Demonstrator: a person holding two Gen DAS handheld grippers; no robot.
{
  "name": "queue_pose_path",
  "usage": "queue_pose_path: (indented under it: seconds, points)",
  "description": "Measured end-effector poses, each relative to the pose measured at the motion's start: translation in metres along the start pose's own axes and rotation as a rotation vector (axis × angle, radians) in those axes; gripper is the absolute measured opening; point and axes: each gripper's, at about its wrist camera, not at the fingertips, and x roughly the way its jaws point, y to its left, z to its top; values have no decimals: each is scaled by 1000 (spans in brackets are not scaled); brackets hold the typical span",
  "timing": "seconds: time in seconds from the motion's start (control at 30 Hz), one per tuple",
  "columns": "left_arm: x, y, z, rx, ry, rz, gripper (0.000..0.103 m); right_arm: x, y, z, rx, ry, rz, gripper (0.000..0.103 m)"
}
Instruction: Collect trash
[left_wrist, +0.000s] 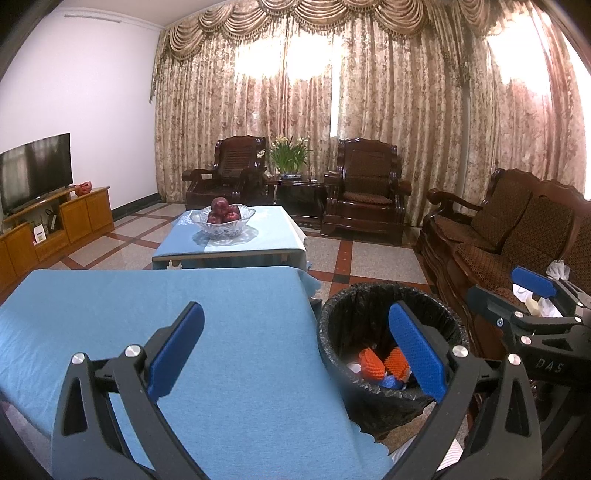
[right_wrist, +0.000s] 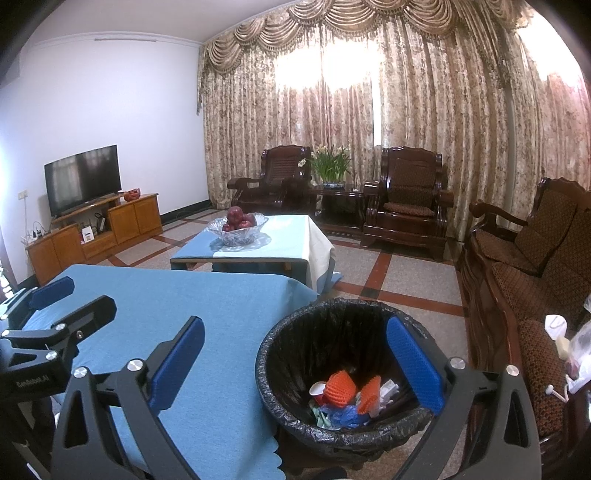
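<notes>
Both grippers, left (left_wrist: 295, 350) and right (right_wrist: 295, 358), have fingers spread apart, holding nothing; lower right, the black-lined bin (right_wrist: 295, 332) holds orange and blue trash (right_wrist: 341, 382) beside the blue-clothed table (right_wrist: 177, 302)

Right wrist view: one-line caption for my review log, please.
Open right gripper above lined trash bin holding discarded wrappers, beside blue-clothed table.
</notes>
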Motion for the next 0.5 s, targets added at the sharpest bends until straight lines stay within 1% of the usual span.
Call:
queue_pose_path:
  seconds: [0.23,0.37,0.5]
  points:
    - [-4,8,2,3,2,-4,97,1,1,1,1,2,0,97]
    - [-7,14,-5,2,5,0,97,1,0,1,1,1,1,97]
    - [-6,10,-5,2,10,3,97,1,0,1,1,2,1,97]
